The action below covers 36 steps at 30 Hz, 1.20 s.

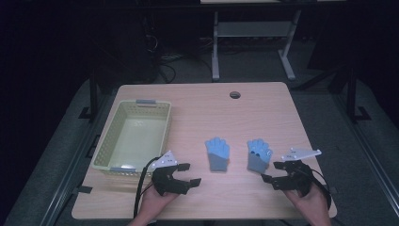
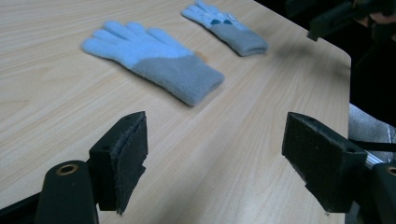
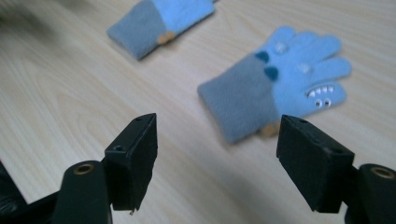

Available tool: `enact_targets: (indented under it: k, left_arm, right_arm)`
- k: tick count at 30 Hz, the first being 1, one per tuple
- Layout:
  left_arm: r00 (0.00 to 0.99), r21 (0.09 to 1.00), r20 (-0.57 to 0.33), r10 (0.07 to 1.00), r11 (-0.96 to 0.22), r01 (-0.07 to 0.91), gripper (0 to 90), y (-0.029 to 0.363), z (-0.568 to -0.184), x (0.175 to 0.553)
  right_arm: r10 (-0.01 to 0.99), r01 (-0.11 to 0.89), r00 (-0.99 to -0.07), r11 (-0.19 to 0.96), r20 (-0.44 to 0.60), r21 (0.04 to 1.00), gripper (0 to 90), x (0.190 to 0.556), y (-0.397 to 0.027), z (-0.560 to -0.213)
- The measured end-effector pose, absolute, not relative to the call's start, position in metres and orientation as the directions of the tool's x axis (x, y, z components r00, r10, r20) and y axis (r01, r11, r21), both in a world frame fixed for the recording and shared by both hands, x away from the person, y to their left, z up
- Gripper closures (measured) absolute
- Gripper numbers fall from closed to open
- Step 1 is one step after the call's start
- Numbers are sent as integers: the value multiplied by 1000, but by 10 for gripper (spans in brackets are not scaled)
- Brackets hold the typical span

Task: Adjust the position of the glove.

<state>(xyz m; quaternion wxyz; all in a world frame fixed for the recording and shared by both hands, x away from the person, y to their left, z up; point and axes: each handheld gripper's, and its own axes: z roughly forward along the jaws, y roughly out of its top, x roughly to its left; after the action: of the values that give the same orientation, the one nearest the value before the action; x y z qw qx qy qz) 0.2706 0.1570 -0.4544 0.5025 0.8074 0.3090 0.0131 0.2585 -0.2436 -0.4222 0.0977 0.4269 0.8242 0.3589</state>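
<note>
I hold my left gripper (image 1: 187, 173) and my right gripper (image 1: 274, 171) low over the near edge of the table (image 1: 263, 103), both with the jaws spread wide and nothing between them. The left glove (image 1: 218, 154) and the right glove (image 1: 259, 155) lie flat side by side just ahead of the grippers, apart from each other. The basket (image 1: 109, 136) stands at the left.
</note>
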Motion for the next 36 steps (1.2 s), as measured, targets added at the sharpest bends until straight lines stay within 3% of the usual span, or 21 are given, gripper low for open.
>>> enact_targets:
  k: [36]
  left_arm:
    - [813, 819, -285, 508, -313, 482, 222, 155, -455, 271]
  right_arm:
    - [781, 680, -615, 456, 108, 574, 357, 334, -226, -419]
